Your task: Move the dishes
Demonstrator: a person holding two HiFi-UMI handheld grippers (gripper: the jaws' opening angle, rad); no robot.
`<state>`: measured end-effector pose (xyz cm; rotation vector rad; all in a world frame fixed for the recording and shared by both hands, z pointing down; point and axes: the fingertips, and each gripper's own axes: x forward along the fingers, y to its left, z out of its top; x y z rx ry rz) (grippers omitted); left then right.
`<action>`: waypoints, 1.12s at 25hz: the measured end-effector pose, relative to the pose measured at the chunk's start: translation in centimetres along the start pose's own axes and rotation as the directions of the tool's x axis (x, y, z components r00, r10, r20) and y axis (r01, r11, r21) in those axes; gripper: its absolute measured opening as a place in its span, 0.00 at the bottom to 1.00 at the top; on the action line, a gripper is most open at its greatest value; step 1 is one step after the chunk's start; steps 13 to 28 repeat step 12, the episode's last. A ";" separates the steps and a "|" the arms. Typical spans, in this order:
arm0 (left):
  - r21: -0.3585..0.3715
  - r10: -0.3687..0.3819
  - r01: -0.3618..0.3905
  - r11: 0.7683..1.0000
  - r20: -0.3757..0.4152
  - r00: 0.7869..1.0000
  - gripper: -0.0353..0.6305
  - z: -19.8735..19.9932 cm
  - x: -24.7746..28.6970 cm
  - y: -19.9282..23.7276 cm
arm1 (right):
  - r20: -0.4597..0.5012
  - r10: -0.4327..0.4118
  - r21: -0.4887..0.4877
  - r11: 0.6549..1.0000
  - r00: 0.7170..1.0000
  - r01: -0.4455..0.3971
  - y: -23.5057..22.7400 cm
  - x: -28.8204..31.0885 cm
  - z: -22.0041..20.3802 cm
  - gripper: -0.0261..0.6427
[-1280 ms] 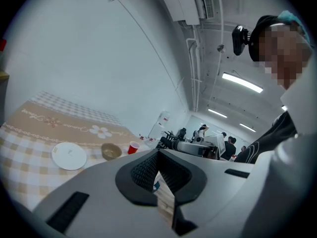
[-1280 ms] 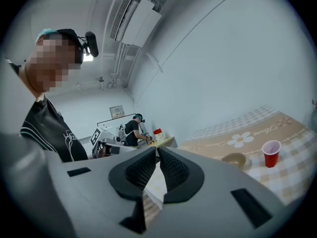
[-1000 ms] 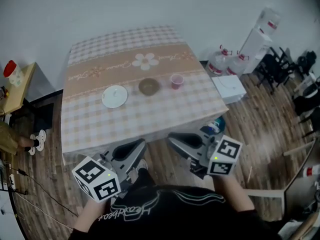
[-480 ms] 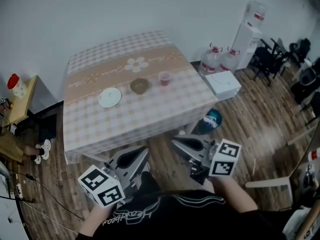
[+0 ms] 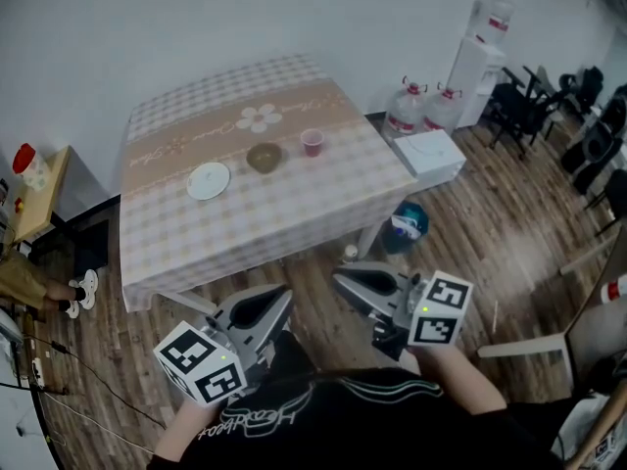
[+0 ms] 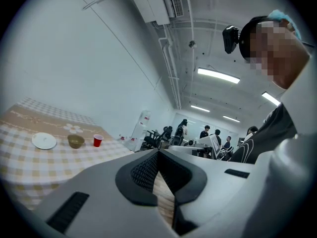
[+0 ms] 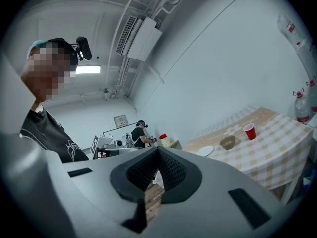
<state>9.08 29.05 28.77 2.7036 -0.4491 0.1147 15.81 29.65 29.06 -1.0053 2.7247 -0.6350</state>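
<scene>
- Both tongs have backed away from the bench (image 5: 245, 233). Open wood floor (image 5: 313, 262) now lies between them and its near edge.
- Head view: the plate (image 5: 208, 180), bowl (image 5: 264, 157) and red cup (image 5: 313, 142) sit in a row on the bench's far half, well apart from the tongs.
- Left gripper view: the left tongs (image 6: 158, 152) are pinched shut on nothing, with the dishes far off to the left.
- Right gripper view: the right tongs (image 7: 158, 151) are shut and empty too, with the dishes far off to the right.
</scene>
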 end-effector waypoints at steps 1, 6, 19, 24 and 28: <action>-0.001 0.002 -0.002 1.000 0.001 1.000 0.05 0.0 -0.3 0.0 | -0.001 0.000 -0.001 1.000 1.000 0.000 0.3 0.1 -0.1 0.06; -0.005 0.006 -0.006 1.000 -0.002 1.000 0.05 -0.3 -2.2 0.1 | -0.011 0.000 -0.018 1.000 1.000 0.000 2.1 1.1 -0.8 0.06; -0.008 0.011 -0.011 1.000 -0.011 1.000 0.05 -0.7 2.7 -1.4 | -0.006 0.010 -0.024 1.000 1.000 -0.010 -0.9 -3.0 0.6 0.06; -0.008 0.011 -0.011 1.000 -0.011 1.000 0.05 -0.7 2.7 -1.4 | -0.006 0.010 -0.024 1.000 1.000 -0.010 -0.9 -3.0 0.6 0.06; -0.008 0.011 -0.011 1.000 -0.011 1.000 0.05 -0.7 2.7 -1.4 | -0.006 0.010 -0.024 1.000 1.000 -0.010 -0.9 -3.0 0.6 0.06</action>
